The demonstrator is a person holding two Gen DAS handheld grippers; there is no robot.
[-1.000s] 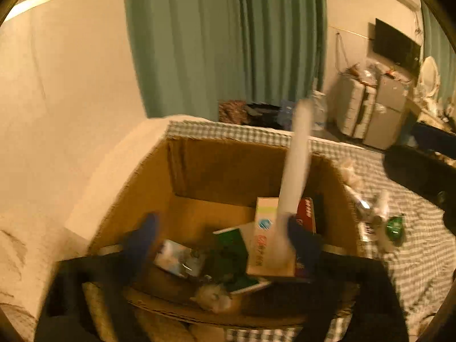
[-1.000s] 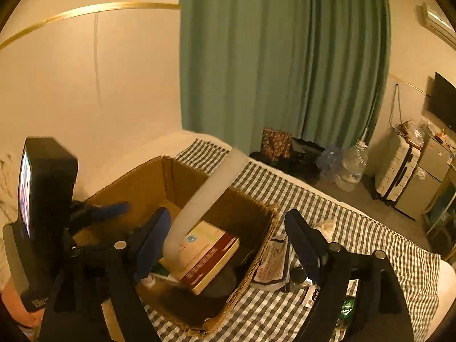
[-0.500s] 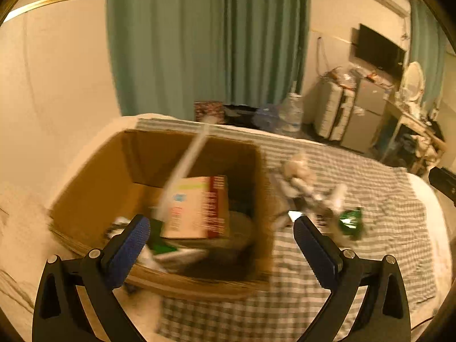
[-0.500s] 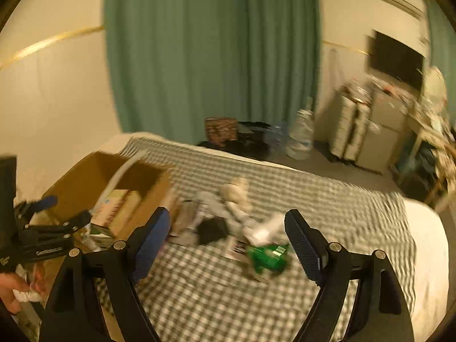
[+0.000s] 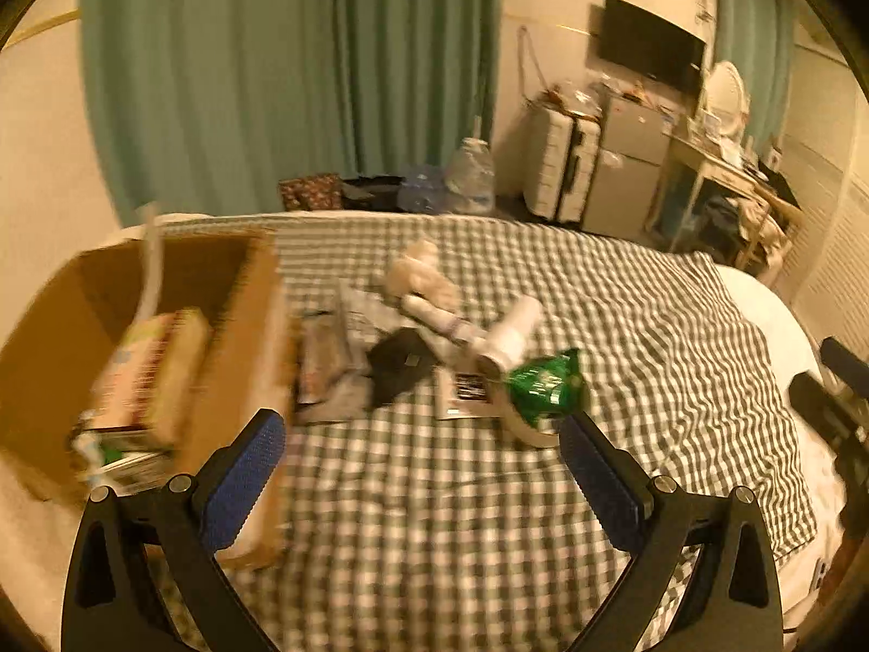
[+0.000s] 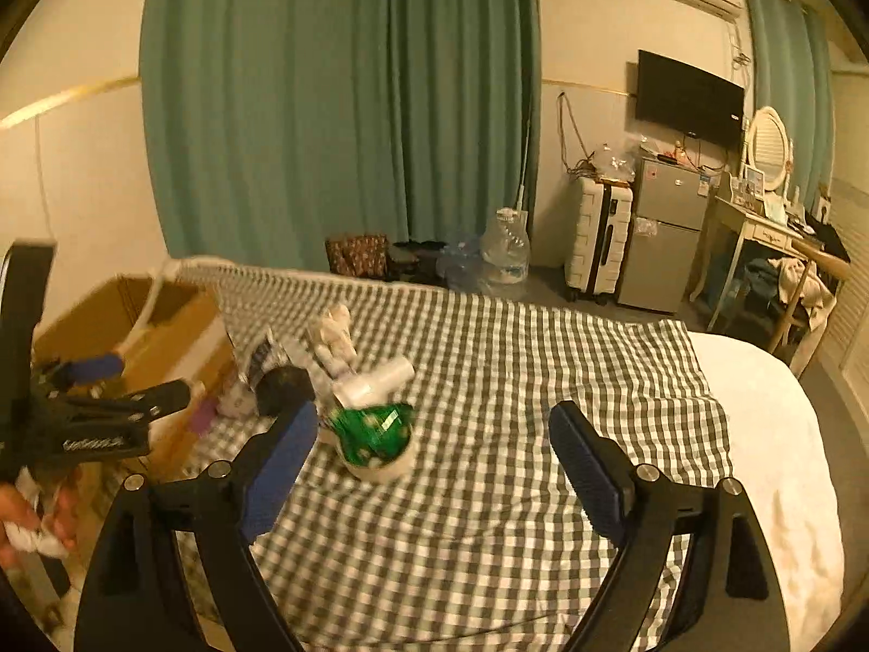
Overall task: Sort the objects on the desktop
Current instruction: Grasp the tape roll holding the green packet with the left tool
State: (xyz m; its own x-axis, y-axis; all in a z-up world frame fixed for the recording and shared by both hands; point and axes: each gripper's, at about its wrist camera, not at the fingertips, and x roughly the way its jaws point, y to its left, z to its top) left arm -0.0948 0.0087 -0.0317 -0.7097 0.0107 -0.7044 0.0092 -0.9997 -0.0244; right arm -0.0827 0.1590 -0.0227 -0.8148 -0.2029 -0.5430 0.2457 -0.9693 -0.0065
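A cardboard box (image 5: 239, 293) stands at the left of a checked cloth, holding a book (image 5: 146, 375) and a white tube (image 5: 151, 266). A loose pile lies beside it: a green packet (image 5: 546, 386) on a tape roll, a white roll (image 5: 513, 331), a black item (image 5: 399, 361), a plush toy (image 5: 418, 274). My left gripper (image 5: 421, 467) is open and empty, above the cloth in front of the pile. My right gripper (image 6: 432, 451) is open and empty, near the green packet (image 6: 375, 432). The box (image 6: 163, 326) and left gripper (image 6: 103, 407) show at its left.
The checked cloth (image 6: 516, 380) covers a bed with a white edge (image 6: 771, 434) at right. Beyond it are green curtains (image 6: 337, 108), a water jug (image 6: 505, 255), a suitcase (image 6: 597, 239), a small fridge (image 6: 668, 233) and a desk (image 6: 760, 239).
Both grippers have swung right, away from the box and toward the pile on the cloth. The white tube now stays in the box. Both stay open.
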